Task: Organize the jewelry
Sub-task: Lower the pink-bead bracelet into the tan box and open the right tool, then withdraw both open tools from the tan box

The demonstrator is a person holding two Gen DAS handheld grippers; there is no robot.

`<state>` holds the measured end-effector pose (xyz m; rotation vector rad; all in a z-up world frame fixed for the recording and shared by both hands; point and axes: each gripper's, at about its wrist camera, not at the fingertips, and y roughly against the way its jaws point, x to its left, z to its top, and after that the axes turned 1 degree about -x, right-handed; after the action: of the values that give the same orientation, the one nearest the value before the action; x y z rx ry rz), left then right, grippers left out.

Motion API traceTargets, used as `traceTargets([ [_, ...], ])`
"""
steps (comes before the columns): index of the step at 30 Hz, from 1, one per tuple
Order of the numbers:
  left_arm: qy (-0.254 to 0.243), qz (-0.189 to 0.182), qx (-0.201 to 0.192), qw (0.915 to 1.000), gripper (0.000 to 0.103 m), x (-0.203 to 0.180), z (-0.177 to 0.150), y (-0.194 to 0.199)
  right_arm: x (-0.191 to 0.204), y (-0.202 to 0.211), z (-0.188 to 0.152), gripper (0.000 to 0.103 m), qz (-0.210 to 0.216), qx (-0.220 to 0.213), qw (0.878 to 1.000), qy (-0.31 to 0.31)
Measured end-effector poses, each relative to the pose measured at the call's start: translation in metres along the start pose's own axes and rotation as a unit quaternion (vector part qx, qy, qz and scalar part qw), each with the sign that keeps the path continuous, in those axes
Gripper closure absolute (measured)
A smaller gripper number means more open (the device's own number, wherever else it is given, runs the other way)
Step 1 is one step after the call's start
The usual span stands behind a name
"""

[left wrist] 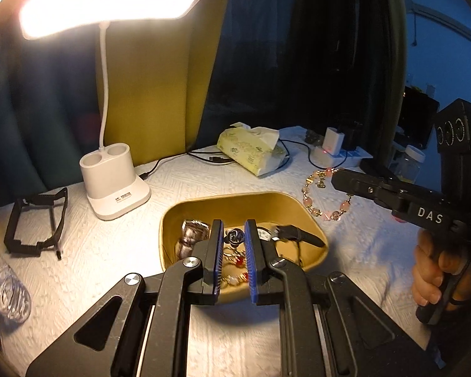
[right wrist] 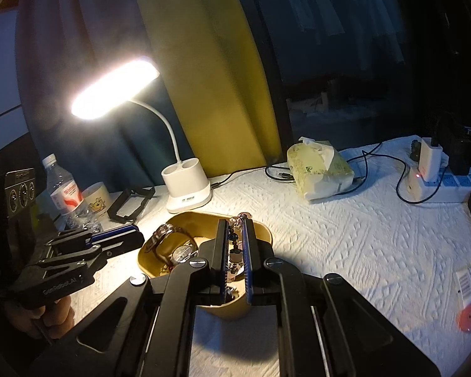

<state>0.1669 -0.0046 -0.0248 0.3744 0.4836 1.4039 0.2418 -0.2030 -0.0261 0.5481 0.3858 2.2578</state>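
A gold tray point(left wrist: 298, 210) sits on the white textured table and holds watches, a ring point(left wrist: 234, 236) and beaded pieces. My left gripper point(left wrist: 234, 229) hangs over the tray, its jaws a little apart on either side of the ring, with nothing held. My right gripper point(right wrist: 236, 224) is shut on a pink beaded bracelet point(right wrist: 235, 245), which dangles between the fingers above the tray point(right wrist: 260, 229). In the left wrist view the bracelet point(left wrist: 311, 202) hangs from the right gripper's tip point(left wrist: 339, 177), to the right of the tray.
A lit white desk lamp point(left wrist: 113, 185) stands behind the tray. A tissue pack point(left wrist: 251, 150), cables and a power strip point(right wrist: 449, 185) lie at the back. A black stand point(left wrist: 34, 223), a water bottle point(right wrist: 62, 194) and a mug point(right wrist: 97, 201) are at the left.
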Motion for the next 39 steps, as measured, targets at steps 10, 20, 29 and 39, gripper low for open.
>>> traceTargets([
  [10,-0.012,-0.015,0.011,0.9998,0.088,0.007,0.015,-0.039,-0.007,-0.026,0.008,0.094,0.021,0.002,1.0,-0.01],
  [20,0.007,-0.024,0.023,0.9994,0.082,0.015,0.019,-0.057,-0.005,-0.038,0.005,0.094,0.012,0.017,1.0,0.002],
  [29,0.02,-0.018,0.011,0.9996,0.055,0.017,0.021,-0.05,0.002,-0.043,0.001,0.094,-0.004,0.033,0.999,0.019],
  [39,0.02,-0.018,-0.01,0.9996,0.055,0.012,0.024,-0.025,0.004,-0.026,0.004,0.07,-0.02,0.015,1.0,0.008],
])
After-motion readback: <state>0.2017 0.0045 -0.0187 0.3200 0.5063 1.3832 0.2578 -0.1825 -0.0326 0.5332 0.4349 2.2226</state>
